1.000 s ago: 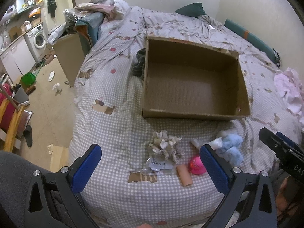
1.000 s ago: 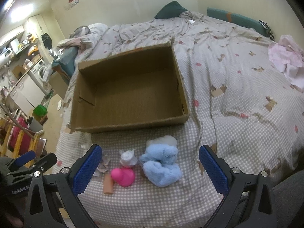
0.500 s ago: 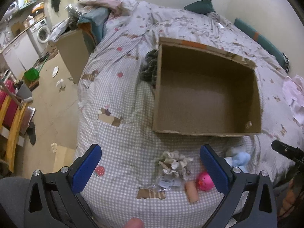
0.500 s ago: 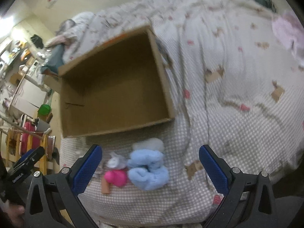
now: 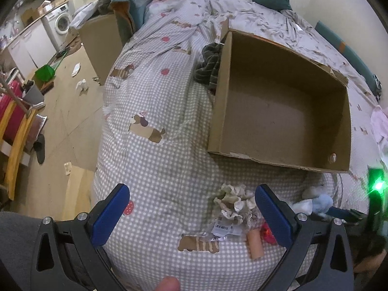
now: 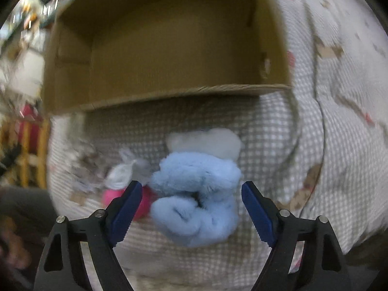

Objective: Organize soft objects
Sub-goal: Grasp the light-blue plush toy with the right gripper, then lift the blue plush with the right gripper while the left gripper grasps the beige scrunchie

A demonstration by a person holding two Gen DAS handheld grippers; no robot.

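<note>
Right gripper (image 6: 191, 206) fingers wide, empty, astride the blue plush (image 6: 196, 198); left gripper (image 5: 191, 213) likewise (nothing held).

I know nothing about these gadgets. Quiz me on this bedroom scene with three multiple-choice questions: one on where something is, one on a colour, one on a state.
1. Where does the cardboard box sit?
A. on the floor
B. on the bed
C. on a chair

2. What colour is the fluffy toy between the right tool's fingers?
A. light blue
B. green
C. black

3. What state is the box in?
A. taped shut
B. open and full
C. open and empty

Answers:
1 B, it rests on the checked bedcover.
2 A, its plush is pale blue.
3 C, its bare brown bottom shows.
</note>
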